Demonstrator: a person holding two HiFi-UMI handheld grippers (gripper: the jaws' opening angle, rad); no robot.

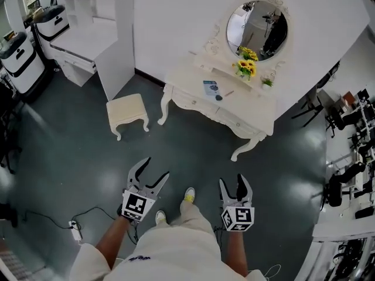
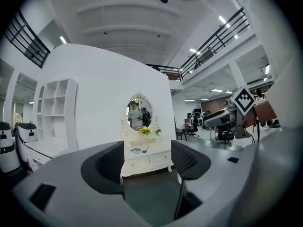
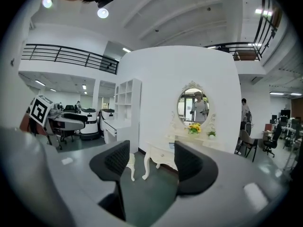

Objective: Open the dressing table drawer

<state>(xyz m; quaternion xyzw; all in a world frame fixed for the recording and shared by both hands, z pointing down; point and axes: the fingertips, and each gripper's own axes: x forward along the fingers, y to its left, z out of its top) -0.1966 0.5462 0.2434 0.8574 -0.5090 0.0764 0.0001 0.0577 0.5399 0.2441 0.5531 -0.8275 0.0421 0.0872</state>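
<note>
1. The white dressing table [image 1: 253,109] with curly legs stands by the white wall [image 1: 176,16]. It is well ahead of me, across the shiny dark floor [image 1: 76,157].
2. Its two drawers [image 1: 198,102] sit side by side in the front, under the top. Both look shut.
3. An oval mirror [image 1: 258,29] in a frilly white frame stands on top, with yellow flowers [image 1: 245,68] below it.
4. A small blue booklet [image 1: 211,88] lies on the top. Its print is too small to read.
5. A little cream stool [image 1: 126,111] stands apart, left of the table.
6. My left gripper [image 1: 156,170] and my right gripper [image 1: 231,180] both gape wide, with nothing between their bumpy black pads [image 2: 111,162].
</note>
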